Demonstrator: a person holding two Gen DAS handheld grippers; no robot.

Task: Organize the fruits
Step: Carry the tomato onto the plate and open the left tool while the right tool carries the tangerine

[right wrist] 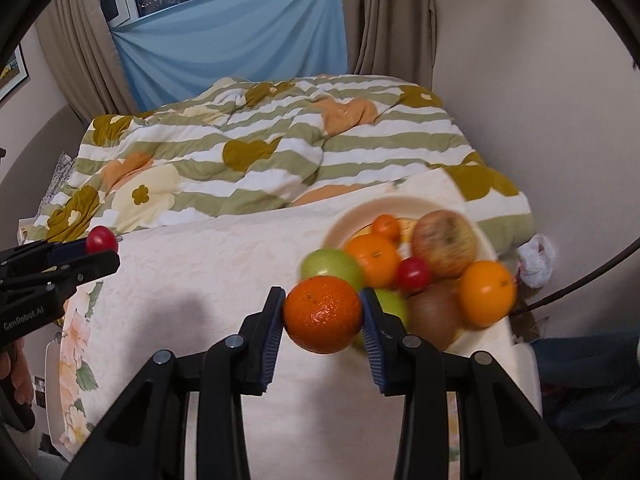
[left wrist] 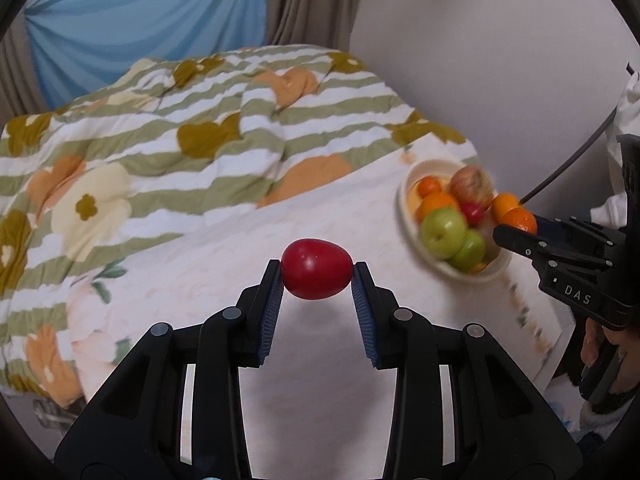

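Note:
My left gripper [left wrist: 317,270] is shut on a red plum-like fruit [left wrist: 316,268] and holds it above the white tablecloth; it also shows at the left of the right wrist view [right wrist: 102,246]. My right gripper [right wrist: 323,308] is shut on an orange mandarin [right wrist: 322,314], held just in front of the cream bowl [right wrist: 348,220]. The bowl [left wrist: 404,200] holds green apples [left wrist: 442,232], oranges [right wrist: 376,258], a red-yellow apple [right wrist: 444,242], a small red fruit [right wrist: 412,274] and a kiwi [right wrist: 434,312]. The right gripper [left wrist: 516,226] appears at the bowl's right side in the left wrist view.
The table [right wrist: 200,280] has a white floral cloth and stands against a bed with a striped flowered quilt [right wrist: 260,148]. A wall is at the right, with a blue cloth [right wrist: 240,48] and curtains behind. A dark cable [left wrist: 568,168] runs at the right.

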